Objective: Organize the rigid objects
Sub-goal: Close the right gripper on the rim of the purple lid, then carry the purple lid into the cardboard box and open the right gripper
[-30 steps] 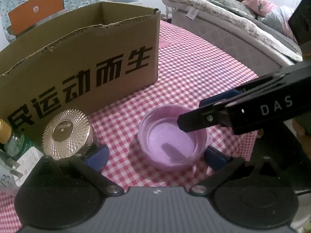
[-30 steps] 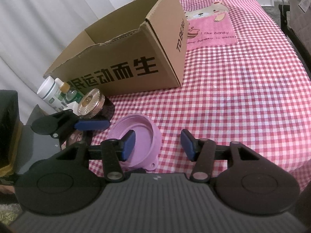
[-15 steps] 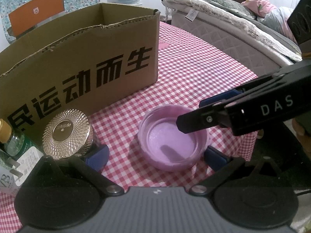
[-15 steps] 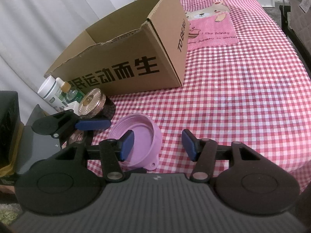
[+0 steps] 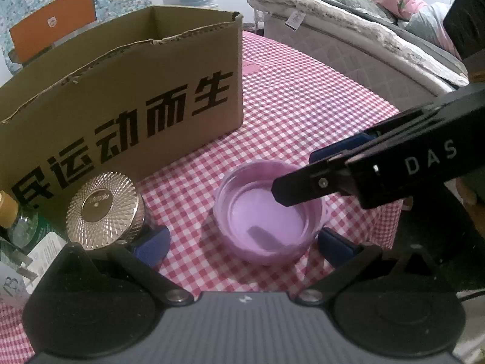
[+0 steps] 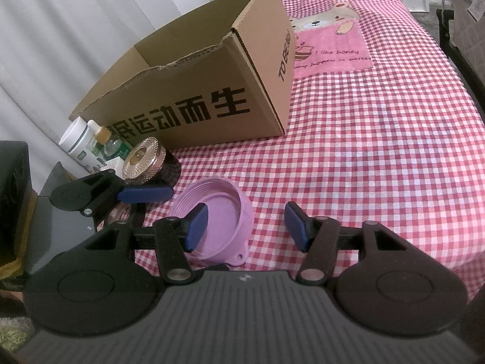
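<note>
A shallow lilac lid (image 5: 268, 217) lies open side up on the red-checked counter (image 6: 379, 139), in front of the printed cardboard box (image 5: 136, 97) and beside a gold-capped jar (image 5: 101, 210). The left hand-held gripper (image 5: 242, 244) is spread wide around it, one blue pad near the jar and the other by the lid's far rim, neither pressing. The right hand-held gripper (image 6: 246, 224) has just been opening, and its left pad (image 6: 197, 223) sits inside the lid while the other stands clear outside the wall.
</note>
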`<act>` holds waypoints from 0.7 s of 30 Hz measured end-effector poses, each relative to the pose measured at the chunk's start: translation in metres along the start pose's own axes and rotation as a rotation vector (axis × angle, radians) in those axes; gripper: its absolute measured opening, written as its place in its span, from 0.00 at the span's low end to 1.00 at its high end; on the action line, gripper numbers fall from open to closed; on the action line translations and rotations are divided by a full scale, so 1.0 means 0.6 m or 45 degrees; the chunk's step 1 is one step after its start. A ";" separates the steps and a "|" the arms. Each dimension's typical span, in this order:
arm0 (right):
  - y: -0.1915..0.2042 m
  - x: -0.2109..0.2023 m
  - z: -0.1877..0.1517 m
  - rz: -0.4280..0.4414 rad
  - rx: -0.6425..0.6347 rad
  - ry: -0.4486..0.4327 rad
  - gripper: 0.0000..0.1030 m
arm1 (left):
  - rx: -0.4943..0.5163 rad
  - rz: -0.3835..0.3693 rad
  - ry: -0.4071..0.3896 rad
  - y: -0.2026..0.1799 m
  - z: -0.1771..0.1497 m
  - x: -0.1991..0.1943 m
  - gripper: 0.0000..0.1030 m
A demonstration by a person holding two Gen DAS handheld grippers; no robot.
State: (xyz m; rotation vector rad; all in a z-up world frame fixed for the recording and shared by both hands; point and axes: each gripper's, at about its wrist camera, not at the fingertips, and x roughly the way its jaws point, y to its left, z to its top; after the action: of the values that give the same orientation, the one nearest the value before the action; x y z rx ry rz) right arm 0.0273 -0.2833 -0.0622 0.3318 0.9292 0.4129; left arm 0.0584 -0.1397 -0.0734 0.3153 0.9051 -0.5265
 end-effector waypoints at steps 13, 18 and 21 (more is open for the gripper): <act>0.000 0.001 -0.001 0.001 -0.008 0.004 0.57 | 0.026 -0.064 0.054 0.009 0.007 0.000 1.00; 0.001 0.003 0.001 0.000 -0.019 0.013 0.60 | 0.149 -0.004 0.078 -0.012 0.002 0.004 1.00; 0.001 0.004 0.002 -0.003 -0.029 0.023 0.61 | 0.232 0.042 0.085 -0.026 -0.003 0.009 1.00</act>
State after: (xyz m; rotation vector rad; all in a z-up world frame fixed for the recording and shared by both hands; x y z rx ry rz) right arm 0.0296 -0.2818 -0.0627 0.3065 0.9417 0.4245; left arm 0.0511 -0.1532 -0.0794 0.5146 0.9167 -0.5719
